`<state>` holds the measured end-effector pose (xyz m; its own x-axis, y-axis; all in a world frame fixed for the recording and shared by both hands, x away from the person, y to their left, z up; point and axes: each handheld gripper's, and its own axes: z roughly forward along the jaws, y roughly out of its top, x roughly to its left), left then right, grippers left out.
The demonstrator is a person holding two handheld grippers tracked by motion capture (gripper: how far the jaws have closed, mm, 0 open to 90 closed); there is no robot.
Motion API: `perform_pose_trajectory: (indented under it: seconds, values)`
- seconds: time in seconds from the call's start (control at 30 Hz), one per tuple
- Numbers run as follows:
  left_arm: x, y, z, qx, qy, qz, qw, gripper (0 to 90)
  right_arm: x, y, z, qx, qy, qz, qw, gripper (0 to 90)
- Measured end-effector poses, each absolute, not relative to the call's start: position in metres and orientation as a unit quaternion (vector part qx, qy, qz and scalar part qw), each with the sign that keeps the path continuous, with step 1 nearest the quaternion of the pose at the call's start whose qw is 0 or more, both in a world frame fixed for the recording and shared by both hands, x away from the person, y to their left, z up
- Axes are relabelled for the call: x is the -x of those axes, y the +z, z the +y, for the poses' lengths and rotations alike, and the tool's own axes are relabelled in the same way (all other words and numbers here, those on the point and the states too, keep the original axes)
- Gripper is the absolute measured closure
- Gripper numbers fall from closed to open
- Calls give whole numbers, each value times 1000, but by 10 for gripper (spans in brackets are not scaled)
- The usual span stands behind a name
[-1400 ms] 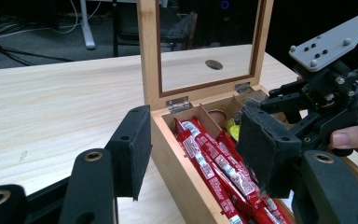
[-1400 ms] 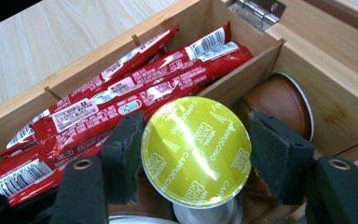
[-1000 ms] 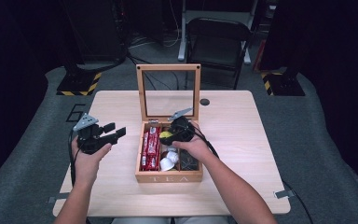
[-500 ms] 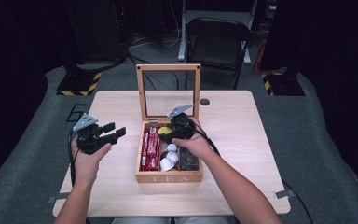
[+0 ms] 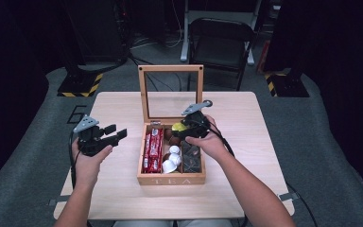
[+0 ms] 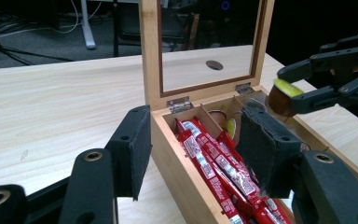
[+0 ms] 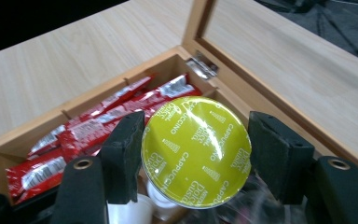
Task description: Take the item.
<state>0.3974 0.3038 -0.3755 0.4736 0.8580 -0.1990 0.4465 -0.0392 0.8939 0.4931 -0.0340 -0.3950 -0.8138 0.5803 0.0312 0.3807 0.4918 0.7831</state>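
The right gripper [image 5: 185,129] fingers squeeze the yellow-topped pod [image 7: 196,151] just above the box [image 5: 170,180] near the tabletop's middle, while the left gripper [image 5: 114,134] waits released, farther off.

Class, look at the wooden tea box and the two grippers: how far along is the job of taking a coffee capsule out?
Done: the box lid stands open, and the right gripper is shut on a yellow-topped capsule, held above the box. In hand: carrying that capsule clear. Left: setting it down somewhere; white cups and red packets remain inside. The left gripper waits open beside the box.
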Motion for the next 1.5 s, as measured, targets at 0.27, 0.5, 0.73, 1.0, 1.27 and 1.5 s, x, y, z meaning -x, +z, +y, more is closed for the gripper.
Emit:
perform_pose_trajectory:
  seconds: [0.27, 0.5, 0.73, 1.0, 1.27, 1.5]
  values:
    - [-398, -376, 303, -692, 202, 472, 507, 444, -491, -389, -62, -295, 418, 847, 141, 376]
    - [-397, -376, 303, -691, 203, 473, 507, 444, -490, -388, -90, -316, 415, 839, 157, 376]
    - [-397, -376, 303, -692, 203, 473, 506, 444, -488, -387, -116, -341, 417, 825, 171, 376]
    - [-398, -377, 301, -693, 202, 473, 506, 444, -484, -396, -143, -367, 408, 816, 184, 376]
    - [-398, -377, 301, -693, 201, 474, 505, 444, -479, -409, -166, -395, 405, 802, 193, 376]
    - [-398, -378, 301, -692, 202, 474, 505, 444, -474, -425, -186, -426, 391, 790, 203, 376]
